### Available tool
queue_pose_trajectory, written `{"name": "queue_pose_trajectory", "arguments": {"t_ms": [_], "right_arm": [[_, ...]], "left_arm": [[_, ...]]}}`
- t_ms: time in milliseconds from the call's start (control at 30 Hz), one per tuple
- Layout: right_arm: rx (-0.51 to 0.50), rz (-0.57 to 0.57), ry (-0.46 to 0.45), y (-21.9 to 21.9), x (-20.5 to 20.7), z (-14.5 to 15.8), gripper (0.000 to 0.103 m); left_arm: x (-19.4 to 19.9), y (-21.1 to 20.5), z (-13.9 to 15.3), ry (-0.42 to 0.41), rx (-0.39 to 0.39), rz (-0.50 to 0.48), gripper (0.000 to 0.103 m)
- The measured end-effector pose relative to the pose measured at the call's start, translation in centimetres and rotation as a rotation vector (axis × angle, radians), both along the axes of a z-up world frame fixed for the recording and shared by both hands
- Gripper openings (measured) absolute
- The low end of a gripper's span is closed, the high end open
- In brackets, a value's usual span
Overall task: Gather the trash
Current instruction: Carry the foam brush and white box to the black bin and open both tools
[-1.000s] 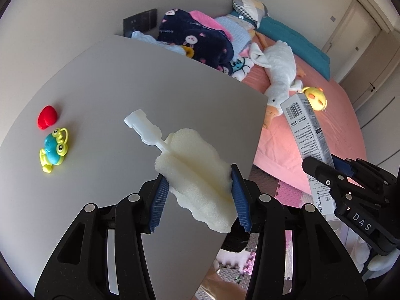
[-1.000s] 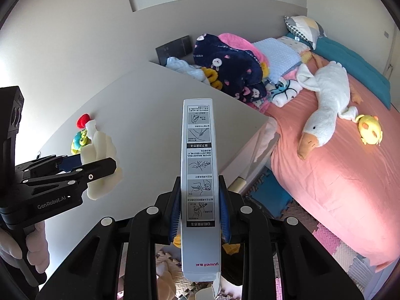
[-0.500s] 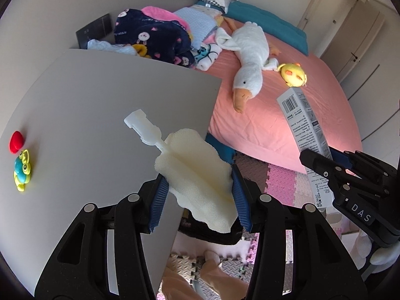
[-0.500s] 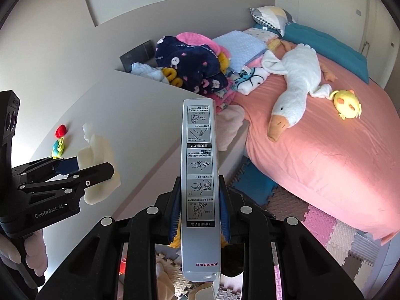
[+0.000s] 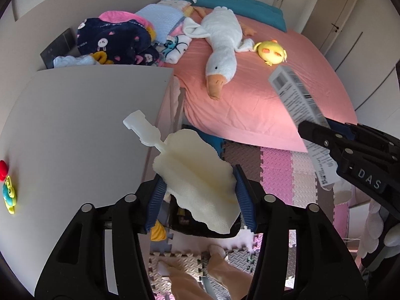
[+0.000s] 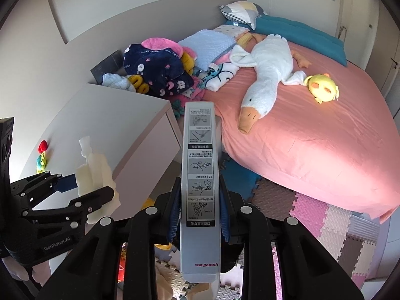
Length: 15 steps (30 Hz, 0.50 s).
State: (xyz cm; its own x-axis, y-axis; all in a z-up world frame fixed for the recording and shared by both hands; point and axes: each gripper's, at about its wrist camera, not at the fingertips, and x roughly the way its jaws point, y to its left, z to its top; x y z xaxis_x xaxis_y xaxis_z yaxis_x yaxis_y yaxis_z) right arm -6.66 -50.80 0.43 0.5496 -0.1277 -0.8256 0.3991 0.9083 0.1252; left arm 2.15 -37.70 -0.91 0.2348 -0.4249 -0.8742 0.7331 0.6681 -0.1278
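Gripping sponge (image 5: 197, 182) past table (image 5: 75, 125) edge.

A cream-coloured sponge brush head with a white plastic stem (image 5: 197, 182) is pinched between the blue-padded fingers (image 5: 156, 200) of the left gripper (image 5: 200, 200). Its wavy-edged foam body lies tilted, the notched stem pointing up and to the left, over the edge of the grey tabletop (image 5: 82, 130). It hangs in the air, touching nothing but the pads. A long, narrow, silver-grey cardboard box printed with line-drawn instruction panels (image 6: 200, 190) stands lengthwise between the fingers (image 6: 173, 215) of the right gripper (image 6: 200, 215), its far end pointing toward the pink bed (image 6: 312, 145). One side carries a barcode (image 5: 282, 80), and red lettering marks the near end.
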Motion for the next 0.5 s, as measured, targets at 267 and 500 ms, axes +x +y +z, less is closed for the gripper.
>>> {"name": "queue_pose_trajectory", "arguments": {"t_ms": [267, 500], "right_arm": [[-0.095, -0.093, -0.001, -1.7, 0.0, 0.7, 0.077], [-0.087, -0.096, -0.002, -2.0, 0.0, 0.6, 0.077]], "left_arm": [[-0.4, -1.0, -0.8, -0.013, 0.053, -0.025, 0.096], [-0.1, -1.0, -0.6, -0.009, 0.045, -0.022, 0.096]]}}
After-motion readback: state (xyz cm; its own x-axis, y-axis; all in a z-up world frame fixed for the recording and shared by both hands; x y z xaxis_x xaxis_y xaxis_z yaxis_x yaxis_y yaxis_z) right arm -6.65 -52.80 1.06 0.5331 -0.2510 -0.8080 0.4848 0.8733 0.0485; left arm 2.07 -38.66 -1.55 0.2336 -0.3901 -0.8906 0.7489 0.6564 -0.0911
